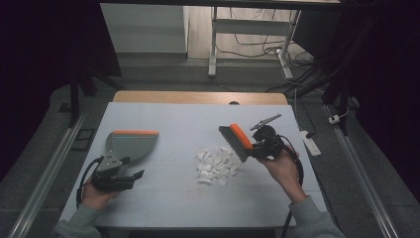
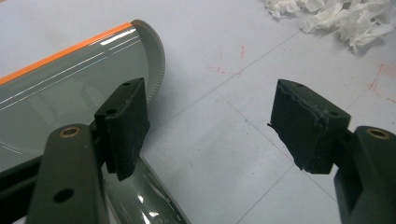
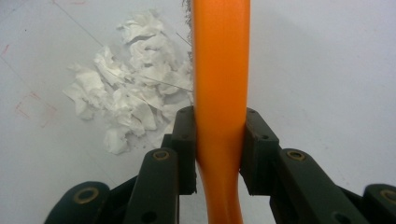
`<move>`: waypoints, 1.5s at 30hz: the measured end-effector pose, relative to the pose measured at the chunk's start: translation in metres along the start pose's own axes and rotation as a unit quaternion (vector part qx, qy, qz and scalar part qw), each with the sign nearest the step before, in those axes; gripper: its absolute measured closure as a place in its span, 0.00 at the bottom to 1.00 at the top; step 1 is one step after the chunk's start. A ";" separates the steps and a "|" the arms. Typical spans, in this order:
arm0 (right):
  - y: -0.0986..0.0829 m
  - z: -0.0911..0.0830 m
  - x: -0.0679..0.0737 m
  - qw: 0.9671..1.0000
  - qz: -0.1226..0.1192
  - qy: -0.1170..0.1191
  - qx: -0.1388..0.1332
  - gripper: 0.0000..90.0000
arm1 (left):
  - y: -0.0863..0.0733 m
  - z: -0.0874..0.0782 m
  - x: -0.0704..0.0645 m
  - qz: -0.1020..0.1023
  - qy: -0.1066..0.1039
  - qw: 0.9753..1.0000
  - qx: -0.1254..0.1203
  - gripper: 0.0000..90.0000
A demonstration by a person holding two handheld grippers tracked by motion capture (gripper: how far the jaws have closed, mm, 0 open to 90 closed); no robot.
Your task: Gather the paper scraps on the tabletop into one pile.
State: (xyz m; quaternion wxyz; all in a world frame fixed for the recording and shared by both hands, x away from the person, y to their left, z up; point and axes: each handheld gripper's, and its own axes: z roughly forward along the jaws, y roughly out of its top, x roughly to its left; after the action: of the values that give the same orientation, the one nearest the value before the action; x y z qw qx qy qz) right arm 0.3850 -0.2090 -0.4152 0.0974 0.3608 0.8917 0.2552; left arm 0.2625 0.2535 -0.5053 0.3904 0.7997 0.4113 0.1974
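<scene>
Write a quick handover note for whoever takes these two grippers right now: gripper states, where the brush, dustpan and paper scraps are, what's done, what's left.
Right gripper: shut on the orange-handled grey-bristled hand brush, held at the right edge of the pile of torn white paper scraps.
Left gripper: open, jaws wide apart, holding nothing; it sits by the handle of the grey plastic dustpan with orange lip, which lies flat at the left of the white table.
Done: brush picked up.
Left: grasp the dustpan, bring it to the scraps, sweep them in. The scraps all lie on the table; none are in the pan.

A lab is showing: dark curtains are flanking the white-topped counter (image 1: 163,119), black cables (image 1: 257,49) trailing beyond it.
</scene>
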 end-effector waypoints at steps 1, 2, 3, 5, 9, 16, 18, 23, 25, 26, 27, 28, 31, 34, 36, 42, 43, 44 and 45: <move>-0.001 0.000 -0.002 1.000 -0.001 -0.002 -0.001 0.78 | 0.000 0.000 0.000 0.000 0.000 1.000 0.000 0.32; -0.003 0.000 -0.003 1.000 0.001 -0.003 -0.002 0.78 | 0.000 0.000 0.000 0.000 0.000 1.000 0.000 0.32; -0.004 0.000 -0.005 1.000 0.002 -0.004 -0.001 0.78 | 0.000 0.000 0.000 0.000 0.001 1.000 0.001 0.32; -0.008 0.002 -0.008 1.000 0.002 -0.004 -0.004 0.78 | 0.000 0.000 0.000 0.001 0.001 1.000 0.002 0.32; -0.019 0.005 -0.016 1.000 0.004 -0.011 -0.005 0.78 | 0.000 0.001 0.000 -0.001 0.001 1.000 0.002 0.32; -0.046 -0.005 -0.028 0.999 0.016 -0.021 -0.036 0.78 | 0.000 0.002 0.000 -0.002 -0.001 1.000 0.004 0.32; -0.054 -0.008 -0.029 0.998 0.014 -0.027 -0.047 0.78 | 0.001 0.002 0.000 -0.001 -0.002 1.000 0.005 0.32; -0.079 -0.015 -0.030 0.996 0.022 -0.032 -0.084 0.78 | 0.004 0.005 -0.002 -0.007 -0.003 1.000 0.008 0.32; -0.089 -0.017 -0.031 0.994 0.030 -0.024 -0.099 0.78 | 0.005 0.007 -0.003 -0.006 -0.005 1.000 0.011 0.32; -0.093 -0.017 -0.031 0.994 0.030 -0.025 -0.101 0.78 | 0.005 0.008 -0.004 -0.006 -0.007 1.000 0.012 0.32; -0.097 -0.018 -0.031 0.994 0.025 -0.029 -0.102 0.78 | 0.005 0.009 -0.005 -0.005 -0.008 1.000 0.014 0.32; -0.101 -0.019 -0.030 0.994 0.023 -0.031 -0.106 0.78 | 0.006 0.010 -0.005 -0.005 -0.009 1.000 0.014 0.32; -0.110 -0.020 -0.029 0.993 0.024 -0.031 -0.113 0.78 | 0.006 0.011 -0.007 -0.003 -0.010 1.000 0.017 0.32; -0.116 -0.021 -0.029 0.993 0.017 -0.031 -0.115 0.78 | 0.006 0.011 -0.007 -0.003 -0.012 1.000 0.019 0.32; -0.119 -0.020 -0.029 0.993 0.018 -0.031 -0.116 0.78 | 0.006 0.012 -0.007 -0.002 -0.013 1.000 0.020 0.32; -0.121 -0.018 -0.028 0.992 0.010 -0.032 -0.121 0.78 | 0.006 0.012 -0.009 0.001 -0.014 1.000 0.021 0.32; -0.121 -0.017 -0.028 0.992 0.008 -0.031 -0.122 0.78 | 0.006 0.012 -0.009 0.000 -0.014 1.000 0.021 0.32; -0.121 -0.017 -0.028 0.992 0.008 -0.030 -0.120 0.78 | 0.006 0.012 -0.009 0.000 -0.014 1.000 0.021 0.32; -0.121 -0.016 -0.028 0.992 0.006 -0.031 -0.120 0.78 | 0.006 0.012 -0.009 0.001 -0.014 1.000 0.022 0.32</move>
State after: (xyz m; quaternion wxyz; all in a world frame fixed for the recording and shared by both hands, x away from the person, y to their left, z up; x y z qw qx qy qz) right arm 0.3270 -0.3085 -0.4653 0.1658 0.3599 0.8490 0.3495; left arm 0.2677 0.2391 -0.5081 0.3787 0.8111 0.4090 0.1771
